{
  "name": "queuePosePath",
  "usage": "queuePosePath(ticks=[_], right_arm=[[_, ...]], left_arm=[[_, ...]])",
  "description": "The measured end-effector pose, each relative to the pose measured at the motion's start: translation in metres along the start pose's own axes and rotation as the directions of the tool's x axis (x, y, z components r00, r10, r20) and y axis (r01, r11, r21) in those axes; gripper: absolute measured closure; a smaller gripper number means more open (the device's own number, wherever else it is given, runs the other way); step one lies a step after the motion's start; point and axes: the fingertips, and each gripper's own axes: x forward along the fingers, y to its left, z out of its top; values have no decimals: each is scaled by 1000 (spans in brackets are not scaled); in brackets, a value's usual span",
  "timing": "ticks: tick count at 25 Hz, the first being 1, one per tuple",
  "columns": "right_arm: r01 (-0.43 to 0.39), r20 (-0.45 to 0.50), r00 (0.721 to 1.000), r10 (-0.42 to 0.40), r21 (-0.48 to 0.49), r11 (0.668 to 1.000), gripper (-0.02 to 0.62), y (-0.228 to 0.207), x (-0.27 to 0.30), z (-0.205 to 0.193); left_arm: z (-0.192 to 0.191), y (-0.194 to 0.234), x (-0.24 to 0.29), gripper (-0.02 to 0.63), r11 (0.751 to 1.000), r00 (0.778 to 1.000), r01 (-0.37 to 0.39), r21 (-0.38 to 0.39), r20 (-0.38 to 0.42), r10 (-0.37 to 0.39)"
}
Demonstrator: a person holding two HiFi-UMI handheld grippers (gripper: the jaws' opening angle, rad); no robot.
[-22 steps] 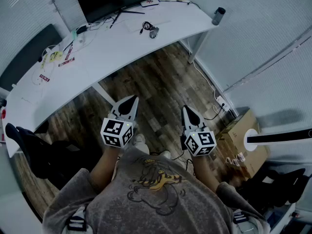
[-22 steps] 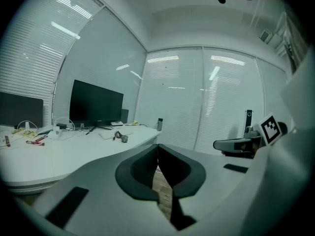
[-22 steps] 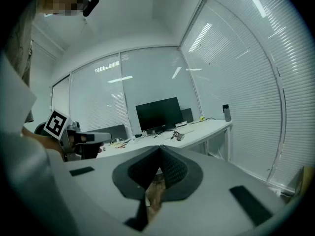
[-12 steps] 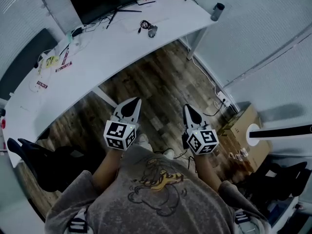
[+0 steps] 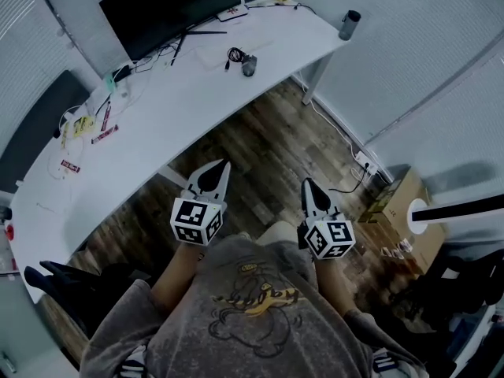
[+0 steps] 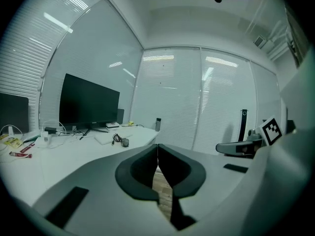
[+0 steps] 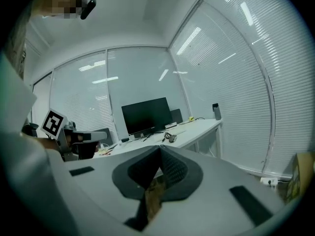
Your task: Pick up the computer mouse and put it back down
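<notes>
On the white desk (image 5: pixel 177 97), the computer mouse (image 5: pixel 250 67) lies well ahead of, roughly between, the left gripper (image 5: pixel 216 172) and right gripper (image 5: pixel 309 188), both clenched empty.

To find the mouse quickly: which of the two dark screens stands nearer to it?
The large monitor, close behind the mouse; the other dark screen is at the far left.

Dark computer mouse (image 5: pixel 249 67), lying on white desk (image 5: pixel 177 97)

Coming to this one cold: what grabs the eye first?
The left gripper and right gripper, both shut and empty, hang over the wood floor, short of the long white desk. On it, a big dark monitor stands at the back, the mouse lying in front of it.
</notes>
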Motion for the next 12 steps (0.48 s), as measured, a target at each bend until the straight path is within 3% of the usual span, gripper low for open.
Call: queuePosePath(ticks=[12], right_arm=[[35, 23, 999, -36, 21, 999, 589, -32, 38, 7]], left_arm=[[5, 22, 50, 586, 1000, 1000, 14, -4, 6, -14]])
